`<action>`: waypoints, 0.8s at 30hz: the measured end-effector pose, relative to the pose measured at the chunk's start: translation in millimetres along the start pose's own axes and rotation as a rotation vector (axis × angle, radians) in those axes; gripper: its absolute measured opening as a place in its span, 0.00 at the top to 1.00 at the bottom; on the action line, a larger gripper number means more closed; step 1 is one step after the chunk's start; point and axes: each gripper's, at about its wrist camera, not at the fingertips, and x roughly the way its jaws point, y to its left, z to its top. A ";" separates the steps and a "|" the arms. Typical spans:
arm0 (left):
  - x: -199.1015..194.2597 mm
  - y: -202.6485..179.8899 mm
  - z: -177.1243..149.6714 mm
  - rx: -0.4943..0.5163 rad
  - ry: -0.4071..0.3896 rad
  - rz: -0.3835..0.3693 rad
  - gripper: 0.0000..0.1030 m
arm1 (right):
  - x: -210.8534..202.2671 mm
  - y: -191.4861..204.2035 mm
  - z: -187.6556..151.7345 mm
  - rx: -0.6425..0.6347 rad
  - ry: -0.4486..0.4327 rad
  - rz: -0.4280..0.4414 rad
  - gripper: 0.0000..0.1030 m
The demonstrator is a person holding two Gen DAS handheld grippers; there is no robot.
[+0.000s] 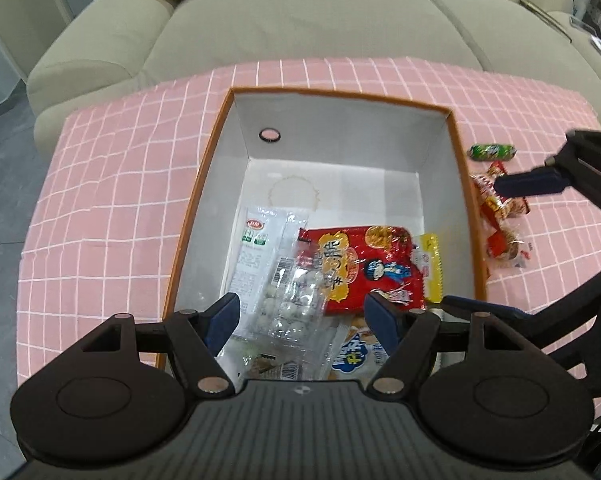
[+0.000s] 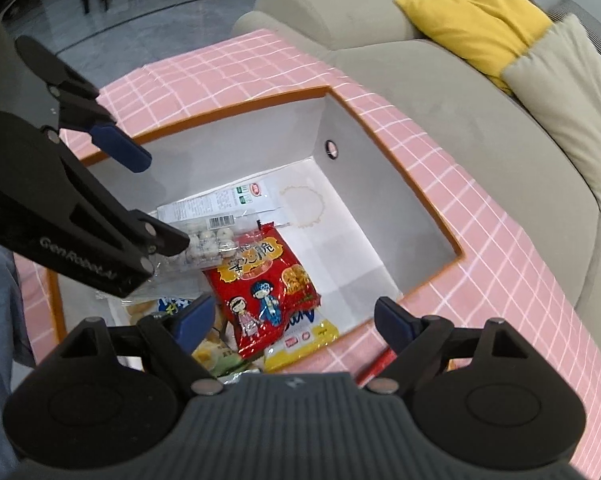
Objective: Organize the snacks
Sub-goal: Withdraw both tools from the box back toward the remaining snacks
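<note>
While both tools hang spread and empty over the box (image 1: pixel 204 168), the step in hand looks to be fetching the snacks not yet inside it, and doing that well likely means swinging the right gripper (image 2: pixel 296 320) out past the box's right wall, coming down flat on one wrapper and pinching it near its middle so the crinkly film does not slip. Taken from the box's left side across: the left gripper (image 1: pixel 302 316) hovers above the near end of the box with its blue fingers (image 1: pixel 224 314) wide apart and nothing between them. Inside the box, nearest its left wall, lies a white packet (image 1: pixel 252 248); beside it toward the centre sits a clear bag of small round balls (image 1: pixel 292 296), partly overlapping the white one; next comes a red bag with cartoon figures (image 1: pixel 364 264), lying over a yellow packet (image 1: pixel 432 264) close to the right wall. A blue and white packet (image 1: pixel 360 354) shows at the near end, below the red bag. The far half of the box floor is bare. Outside the right wall, on the pink checked cloth (image 1: pixel 120 200), a red wrapped snack (image 1: pixel 500 220) lies just beside the box, and a small green one (image 1: pixel 492 151) sits a little farther back. The right gripper's fingers also stand apart, holding nothing.
</note>
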 end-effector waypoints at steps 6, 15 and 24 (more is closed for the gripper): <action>-24.4 -13.2 -6.7 -0.032 -0.096 0.017 0.19 | -30.6 -1.9 -21.3 0.096 -0.081 -0.018 0.19; -52.7 -42.3 -21.7 -0.054 -0.226 -0.002 0.19 | -76.0 -4.8 -58.4 0.230 -0.213 -0.065 0.19; -62.1 -71.6 -43.4 -0.067 -0.324 -0.027 0.19 | -100.8 -12.4 -106.0 0.383 -0.296 -0.113 0.19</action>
